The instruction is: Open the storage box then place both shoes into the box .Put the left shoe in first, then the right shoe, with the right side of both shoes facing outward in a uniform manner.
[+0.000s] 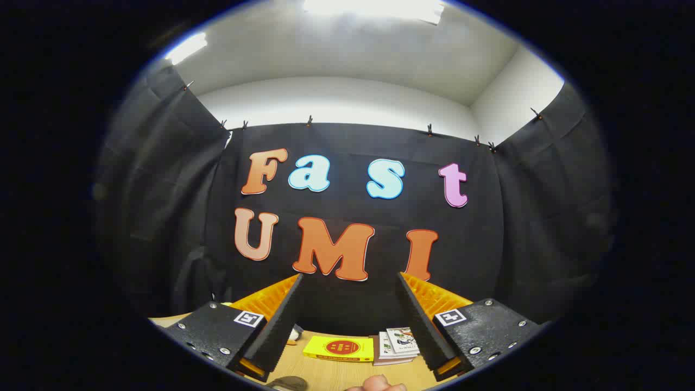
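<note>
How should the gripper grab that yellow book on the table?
Best by one long edge, coming down from above: the yellow book lies flat on the wooden table, between and just beyond the open gripper's fingers, with bare table in front of it.

The claw (350, 282) is raised, fingers spread wide apart, gripping nothing.

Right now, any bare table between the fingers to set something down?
Yes: bare wood on the table between the open gripper fingers, in front of the yellow book. Crowded to its right: stacked booklets adjoin the book. A hand sits at the near edge.
</note>
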The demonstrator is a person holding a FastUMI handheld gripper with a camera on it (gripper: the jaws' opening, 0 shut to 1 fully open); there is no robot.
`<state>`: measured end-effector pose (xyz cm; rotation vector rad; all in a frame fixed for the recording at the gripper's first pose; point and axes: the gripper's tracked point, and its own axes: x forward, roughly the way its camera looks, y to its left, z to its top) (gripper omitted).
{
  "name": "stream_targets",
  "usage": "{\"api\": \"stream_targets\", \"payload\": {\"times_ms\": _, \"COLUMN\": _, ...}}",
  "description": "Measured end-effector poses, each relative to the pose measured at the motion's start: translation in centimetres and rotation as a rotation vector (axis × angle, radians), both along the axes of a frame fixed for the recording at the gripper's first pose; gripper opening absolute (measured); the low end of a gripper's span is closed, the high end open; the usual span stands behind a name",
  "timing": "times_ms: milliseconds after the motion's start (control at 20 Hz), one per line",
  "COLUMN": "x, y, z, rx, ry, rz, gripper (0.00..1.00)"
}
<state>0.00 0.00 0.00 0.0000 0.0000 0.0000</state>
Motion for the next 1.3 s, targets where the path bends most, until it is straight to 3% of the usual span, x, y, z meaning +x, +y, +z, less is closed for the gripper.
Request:
{"api": "stream_targets", "payload": {"times_ms": 700, "x": 1.0, "y": 0.0, "z": 1.0, "rx": 0.079, "ry": 0.011, "rz": -0.003, "gripper": 0.99}}
{"api": "stream_targets", "payload": {"times_ms": 1100, "x": 0.0, "y": 5.7, "z": -3.6, "rx": 0.195, "ry": 0.143, "rz": 0.137, "gripper": 0.99}}
{"api": "stream_targets", "payload": {"times_ms": 1300, "x": -0.8, "y": 11.1, "z": -6.9, "rx": 0.254, "ry": 0.224, "rz": 0.273, "gripper": 0.98}}
